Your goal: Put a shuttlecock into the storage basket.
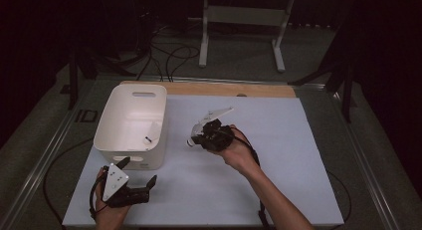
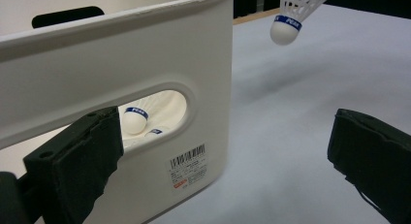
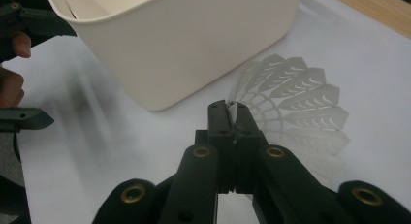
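My right gripper (image 1: 198, 136) hangs above the middle of the white mat, shut on the feather skirt of a white shuttlecock (image 1: 191, 140). Up close in the right gripper view, its jaws (image 3: 231, 112) pinch the skirt's edge while the rest of the shuttlecock (image 3: 295, 100) fans out to the right. In the left gripper view this shuttlecock's cork with a blue band (image 2: 286, 27) shows high up. A white basket (image 1: 112, 121) stands at the left with a shuttlecock (image 1: 151, 134) inside; two corks (image 2: 135, 119) show through its handle hole. My left gripper (image 1: 138, 171) rests open just in front of the basket, nothing between its jaws.
A pale mat (image 1: 278, 155) covers the table, with a wooden strip (image 1: 234, 89) along its far edge. Metal rails run down both sides. A white frame stand (image 1: 244, 21) and cables lie on the floor beyond the table.
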{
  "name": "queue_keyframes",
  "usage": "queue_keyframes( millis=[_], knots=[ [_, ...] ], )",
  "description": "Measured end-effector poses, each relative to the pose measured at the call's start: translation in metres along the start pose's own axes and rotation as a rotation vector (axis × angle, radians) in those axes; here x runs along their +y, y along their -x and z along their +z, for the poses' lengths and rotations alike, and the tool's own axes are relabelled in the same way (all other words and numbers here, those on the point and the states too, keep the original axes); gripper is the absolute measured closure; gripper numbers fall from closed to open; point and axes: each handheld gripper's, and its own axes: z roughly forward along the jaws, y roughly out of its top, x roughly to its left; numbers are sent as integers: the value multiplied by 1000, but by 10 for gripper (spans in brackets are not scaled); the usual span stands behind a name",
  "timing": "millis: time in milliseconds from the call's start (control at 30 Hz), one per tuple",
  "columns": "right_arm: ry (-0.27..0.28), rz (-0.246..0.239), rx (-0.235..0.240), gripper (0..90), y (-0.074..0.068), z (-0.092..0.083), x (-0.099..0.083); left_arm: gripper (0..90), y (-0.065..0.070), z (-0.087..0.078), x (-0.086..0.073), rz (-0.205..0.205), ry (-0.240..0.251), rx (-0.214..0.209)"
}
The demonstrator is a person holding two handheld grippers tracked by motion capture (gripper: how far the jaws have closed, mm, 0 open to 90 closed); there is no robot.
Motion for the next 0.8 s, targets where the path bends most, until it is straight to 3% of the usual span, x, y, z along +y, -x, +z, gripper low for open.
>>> queue_keyframes(
  millis=[800],
  knots=[
    [21, -12, -22, 898, 1, -1, 21, 2, 0, 0, 0, -3, 3, 0]
  ],
)
